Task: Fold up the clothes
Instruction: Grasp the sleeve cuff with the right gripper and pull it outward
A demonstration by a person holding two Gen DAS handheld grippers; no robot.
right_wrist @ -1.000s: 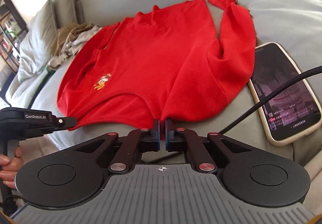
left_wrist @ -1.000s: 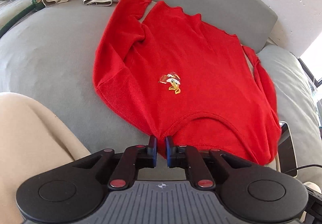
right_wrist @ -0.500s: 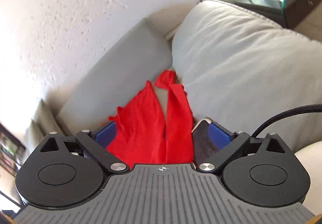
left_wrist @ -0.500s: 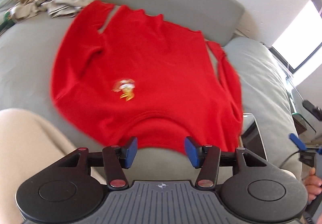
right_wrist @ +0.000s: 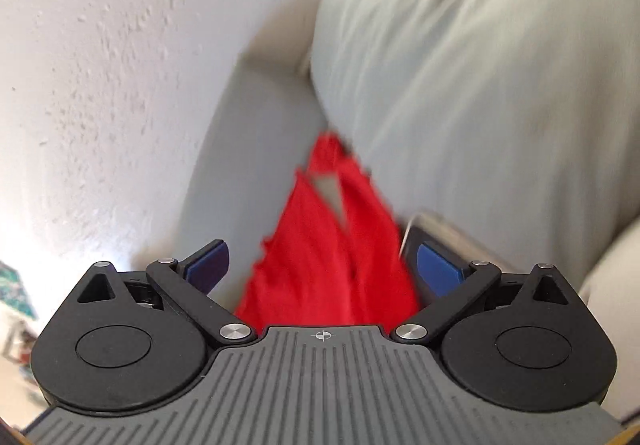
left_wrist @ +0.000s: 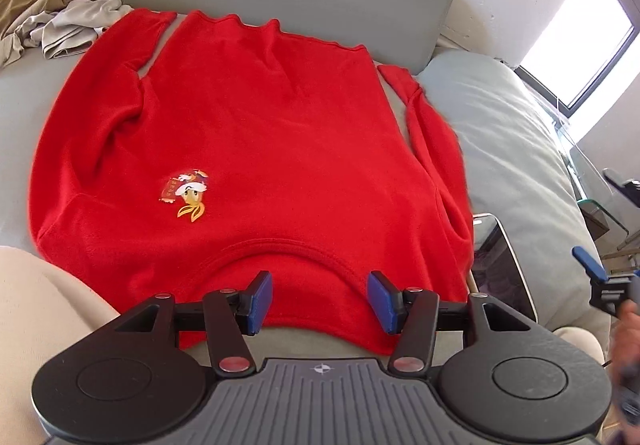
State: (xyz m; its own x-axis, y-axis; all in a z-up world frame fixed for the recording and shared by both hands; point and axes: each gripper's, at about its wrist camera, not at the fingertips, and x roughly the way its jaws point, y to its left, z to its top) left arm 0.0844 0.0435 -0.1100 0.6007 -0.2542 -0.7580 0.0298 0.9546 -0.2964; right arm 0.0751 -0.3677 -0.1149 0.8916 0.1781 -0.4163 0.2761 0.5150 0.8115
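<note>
A red sweater (left_wrist: 256, 133) with a small cartoon patch lies spread flat on the grey sofa seat (left_wrist: 24, 93), collar toward me, sleeves along its sides. My left gripper (left_wrist: 320, 301) is open and empty just above the collar edge. My right gripper (right_wrist: 322, 265) is open and empty, raised at the sweater's right side; its blurred view shows the right sleeve (right_wrist: 360, 245) and part of the body below. The right gripper's blue finger also shows in the left wrist view (left_wrist: 588, 269).
A pile of beige clothes (left_wrist: 60, 21) lies at the sofa's back left. A phone (left_wrist: 500, 269) with a cable lies just right of the sweater. A grey cushion (left_wrist: 512, 149) and a glass table stand to the right. My leg (left_wrist: 40, 317) is at lower left.
Both grippers have let go of the collar edge and opened. The left one has drawn back slightly. The right one has lifted and swung to the right, facing the sofa's back corner.
</note>
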